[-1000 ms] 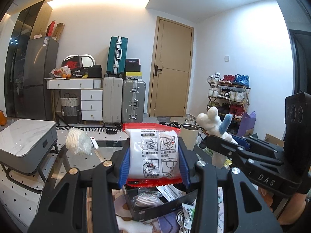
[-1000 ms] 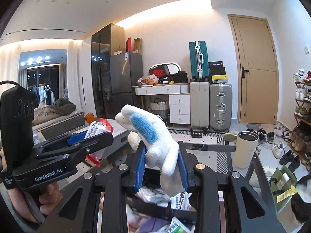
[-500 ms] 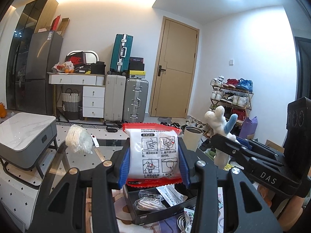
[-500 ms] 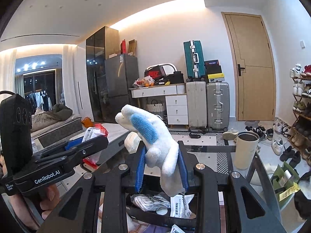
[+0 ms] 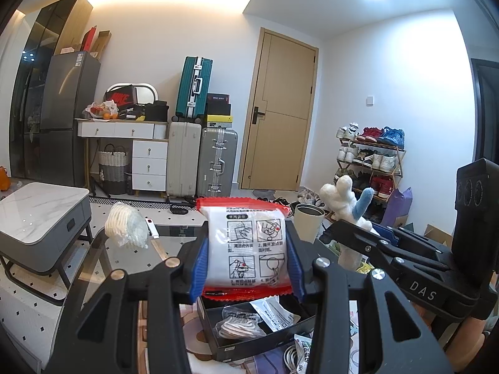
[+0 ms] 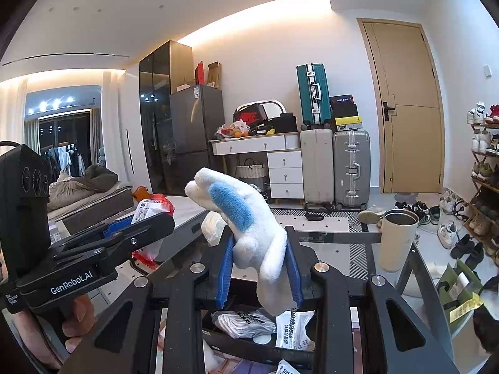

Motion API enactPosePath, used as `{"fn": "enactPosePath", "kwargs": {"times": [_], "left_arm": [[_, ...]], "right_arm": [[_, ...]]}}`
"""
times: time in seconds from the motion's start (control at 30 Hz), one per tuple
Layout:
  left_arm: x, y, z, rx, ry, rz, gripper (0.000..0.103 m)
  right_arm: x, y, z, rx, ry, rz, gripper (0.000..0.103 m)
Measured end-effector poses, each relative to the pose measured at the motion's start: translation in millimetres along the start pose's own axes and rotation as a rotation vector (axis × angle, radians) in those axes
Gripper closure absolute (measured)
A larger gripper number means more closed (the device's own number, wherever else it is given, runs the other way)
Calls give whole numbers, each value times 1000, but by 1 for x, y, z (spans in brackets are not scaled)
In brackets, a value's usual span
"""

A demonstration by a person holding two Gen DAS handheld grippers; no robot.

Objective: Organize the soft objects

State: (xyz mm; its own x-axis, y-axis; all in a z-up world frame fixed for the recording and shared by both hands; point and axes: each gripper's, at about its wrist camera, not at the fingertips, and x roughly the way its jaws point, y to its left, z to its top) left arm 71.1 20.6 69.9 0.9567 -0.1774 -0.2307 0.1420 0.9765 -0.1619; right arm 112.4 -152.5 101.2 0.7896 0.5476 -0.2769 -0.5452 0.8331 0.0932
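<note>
My left gripper [image 5: 246, 268] is shut on a white soft packet with red ends and printed pictograms [image 5: 249, 246], held up above a black open box [image 5: 249, 333]. My right gripper [image 6: 259, 271] is shut on a white plush toy with a blue ear [image 6: 246, 227], held above the same black box [image 6: 259, 333]. The plush also shows in the left wrist view [image 5: 349, 205], and the packet shows in the right wrist view [image 6: 149, 215]. The box holds a bagged white item [image 5: 240, 327] and a white sachet [image 5: 274, 311].
A glass table [image 5: 131, 258] carries a bagged white bundle [image 5: 124, 227] and a cream cup [image 5: 307, 221]. A grey side table [image 5: 40, 218] stands to the left. Suitcases, drawers, a door and a shoe rack [image 5: 371, 162] stand behind. Cables and packets lie near the box.
Both grippers have risen a little with their loads; more of the black box shows beneath them. The grips have not changed.
</note>
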Motion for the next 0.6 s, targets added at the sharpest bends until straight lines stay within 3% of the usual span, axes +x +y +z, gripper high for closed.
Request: {"fn": "enactPosePath", "kwargs": {"times": [0.5, 0.6], "left_arm": [[24, 11, -4, -25, 8, 33, 61], [37, 15, -7, -26, 27, 51, 61]], "right_arm": [[18, -5, -3, 4, 20, -39, 73], [27, -12, -3, 59, 54, -9, 73]]}}
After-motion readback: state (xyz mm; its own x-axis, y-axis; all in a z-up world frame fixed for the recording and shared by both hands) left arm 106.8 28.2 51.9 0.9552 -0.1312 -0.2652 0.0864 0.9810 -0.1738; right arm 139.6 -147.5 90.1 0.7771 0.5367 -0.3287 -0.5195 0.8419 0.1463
